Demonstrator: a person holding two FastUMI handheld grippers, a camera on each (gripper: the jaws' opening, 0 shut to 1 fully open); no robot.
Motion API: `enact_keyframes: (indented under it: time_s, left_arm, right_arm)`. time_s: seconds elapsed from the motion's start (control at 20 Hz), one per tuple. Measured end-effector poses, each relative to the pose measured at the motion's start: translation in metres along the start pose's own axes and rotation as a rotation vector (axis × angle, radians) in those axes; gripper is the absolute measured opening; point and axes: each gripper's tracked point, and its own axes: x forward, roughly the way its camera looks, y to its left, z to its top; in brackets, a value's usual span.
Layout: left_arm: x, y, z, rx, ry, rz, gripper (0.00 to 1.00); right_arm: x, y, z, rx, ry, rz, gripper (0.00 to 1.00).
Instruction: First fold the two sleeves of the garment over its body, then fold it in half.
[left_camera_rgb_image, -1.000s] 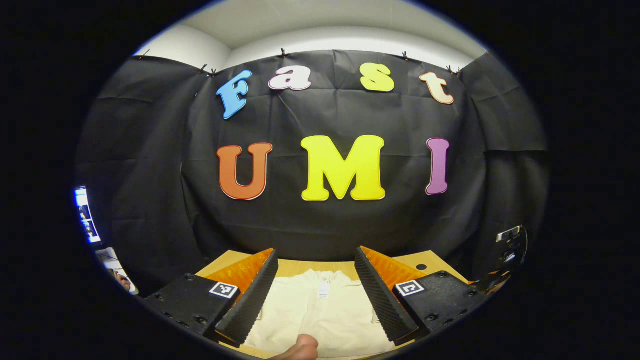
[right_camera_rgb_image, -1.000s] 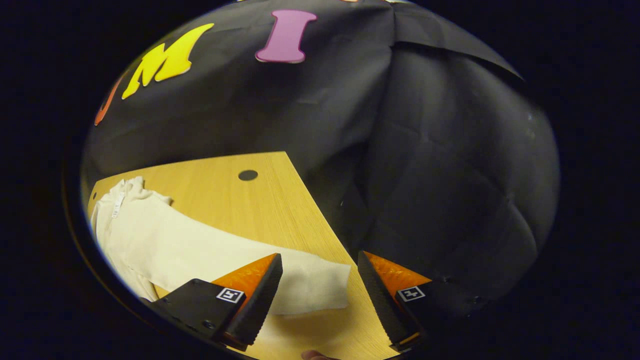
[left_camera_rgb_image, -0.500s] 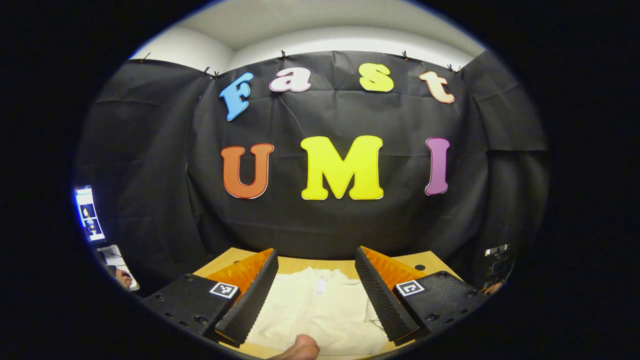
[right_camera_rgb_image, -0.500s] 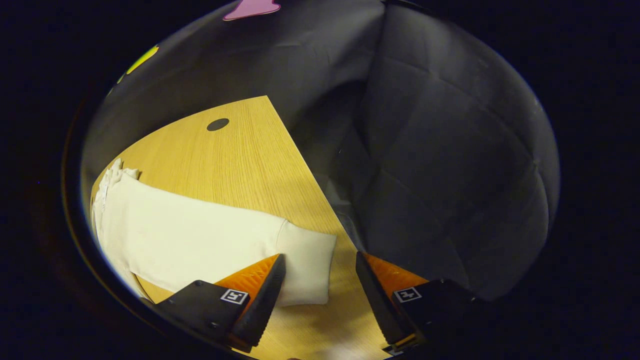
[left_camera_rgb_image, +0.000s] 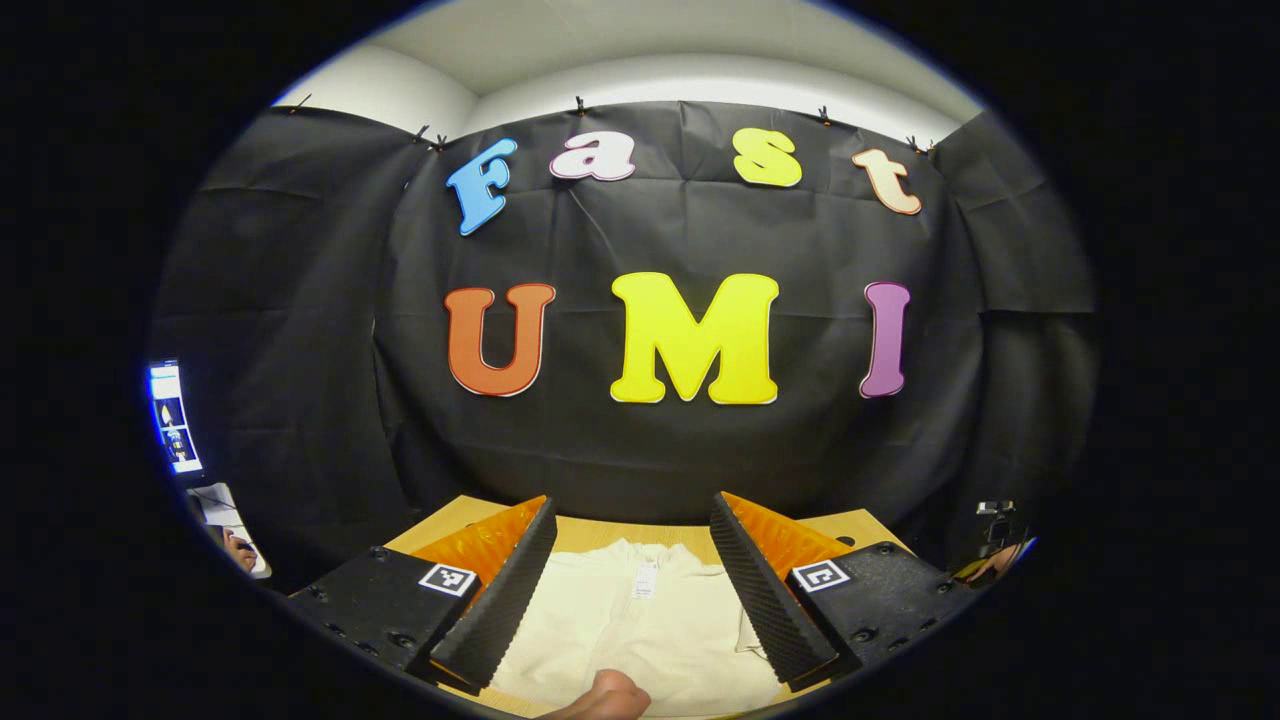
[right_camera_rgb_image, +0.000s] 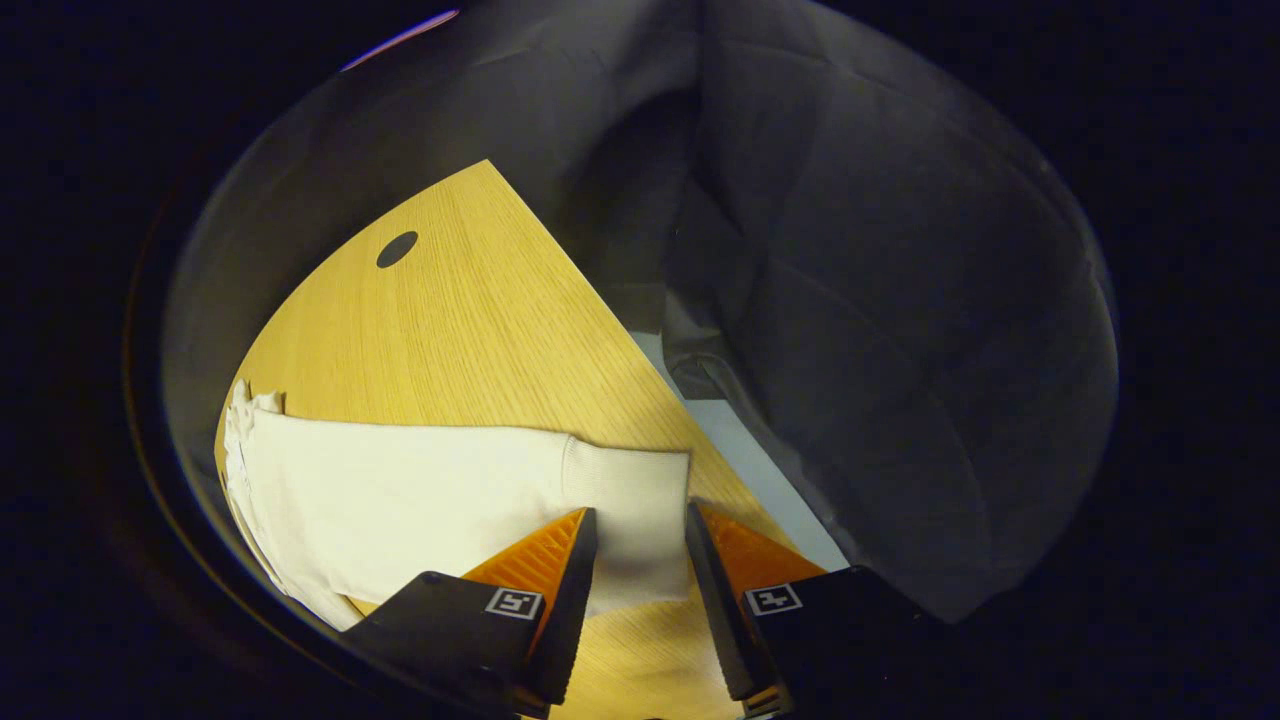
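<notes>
Straddling the cuff end of a cream sleeve (right_camera_rgb_image: 480, 490), the right gripper (right_camera_rgb_image: 637, 560) has its jaws partly closed, one on each side of the cuff (right_camera_rgb_image: 630, 490); whether they press the fabric yet cannot be told. The sleeve lies flat and stretched out to the side across the wooden worktop (right_camera_rgb_image: 470, 300), away from the body, so the jaws seem lined up to pinch the cuff and carry it over the body. Beyond the cuff, the worktop edge meets the dark booth wall.

In the left gripper view, the left gripper (left_camera_rgb_image: 632, 590) hovers with jaws spread wide and empty above the garment (left_camera_rgb_image: 640, 620), apparently waiting. A fingertip (left_camera_rgb_image: 610, 695) shows at the bottom edge. The garment's body lies flat between and below the jaws, its neckline and small label (left_camera_rgb_image: 645, 580) toward the far side of the worktop
</notes>
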Motion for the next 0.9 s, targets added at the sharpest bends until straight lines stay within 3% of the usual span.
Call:
enact_keyframes:
  time_s: [0.2,0.35,0.45,0.55,0.6,0.9]
  left_arm:
    - [0.009,0.019,-0.008,0.009,0.028,-0.015,0.98]
    - [0.01,0.037,-0.017,0.015,0.054,-0.009,0.98]
    - [0.011,0.048,-0.019,0.025,0.062,-0.001,0.94]
    - [0.012,0.058,-0.018,0.038,0.061,0.009,0.99]
    - [0.012,0.062,-0.017,0.042,0.054,0.01,0.99]
    - [0.015,0.068,-0.022,0.041,0.042,-0.022,0.99]
  right_arm:
    - [0.002,0.002,0.0,0.003,0.023,-0.005,0.6]
    - [0.001,0.015,0.0,0.049,0.039,0.037,0.48]
    - [0.0,0.018,-0.001,0.068,0.048,0.029,0.09]
    - [-0.003,0.014,-0.003,0.032,0.049,0.012,0.08]
    - [-0.006,0.014,0.0,0.019,0.052,0.002,0.01]
    - [-0.029,0.029,0.007,-0.1,-0.018,-0.025,0.01]
